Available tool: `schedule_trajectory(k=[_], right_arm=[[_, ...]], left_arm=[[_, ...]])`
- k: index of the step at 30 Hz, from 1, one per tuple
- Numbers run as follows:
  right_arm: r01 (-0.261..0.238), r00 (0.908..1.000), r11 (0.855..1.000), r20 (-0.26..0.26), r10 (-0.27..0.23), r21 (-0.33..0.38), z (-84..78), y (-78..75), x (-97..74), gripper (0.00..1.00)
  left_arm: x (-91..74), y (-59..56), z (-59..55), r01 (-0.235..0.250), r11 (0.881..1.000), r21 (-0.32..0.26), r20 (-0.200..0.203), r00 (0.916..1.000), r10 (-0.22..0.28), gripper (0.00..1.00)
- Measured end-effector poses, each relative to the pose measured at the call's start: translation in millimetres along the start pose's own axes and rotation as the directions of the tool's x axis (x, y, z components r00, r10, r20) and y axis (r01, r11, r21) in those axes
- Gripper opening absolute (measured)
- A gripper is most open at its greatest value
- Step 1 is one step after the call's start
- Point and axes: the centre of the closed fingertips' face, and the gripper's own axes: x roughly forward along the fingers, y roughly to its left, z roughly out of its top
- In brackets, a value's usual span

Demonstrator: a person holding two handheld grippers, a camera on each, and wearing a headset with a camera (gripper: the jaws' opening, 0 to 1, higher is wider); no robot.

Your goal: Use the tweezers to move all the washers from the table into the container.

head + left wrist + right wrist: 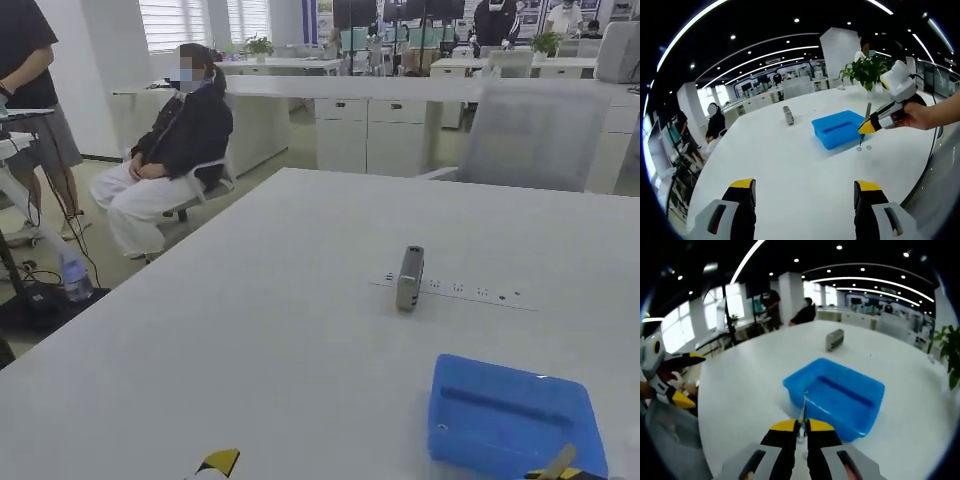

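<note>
On the left, the left gripper is spread wide and grasps nothing above the white table. Further right stands the blue rectangular plastic container, and two small grey round washers lie on the table just beside its corner. On the right, the right gripper is clenched on the thin metal tweezers, whose tip points down close to the washers.

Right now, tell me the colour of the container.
The container is blue, clearest in the right gripper view.
</note>
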Motion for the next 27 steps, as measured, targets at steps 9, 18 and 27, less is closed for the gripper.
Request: schedule_trajectory(k=[9, 18, 27], right_arm=[[0.015, 0.9998, 1.0, -0.011, -0.015, 0.018, -9.3, -1.2, 4.1, 0.03], [0.027, 0.9995, 1.0, 0.016, -0.027, 0.007, -7.0, -2.6, 4.2, 0.02], [0.029, 0.9994, 0.999, 0.02, -0.029, 0.032, -5.3, -2.1, 3.9, 0.03]], left_arm=[[-0.6, 2.1, -0.7, -0.014, 1.0, -0.006, -0.003, 0.9999, 0.014, 0.82], [-0.9, 1.6, -0.8, -0.016, 1.0, 0.001, -0.004, 0.9999, 0.016, 0.82], [-1.2, 2.6, -0.6, -0.021, 1.0, 0.006, -0.003, 0.9998, 0.021, 0.82]])
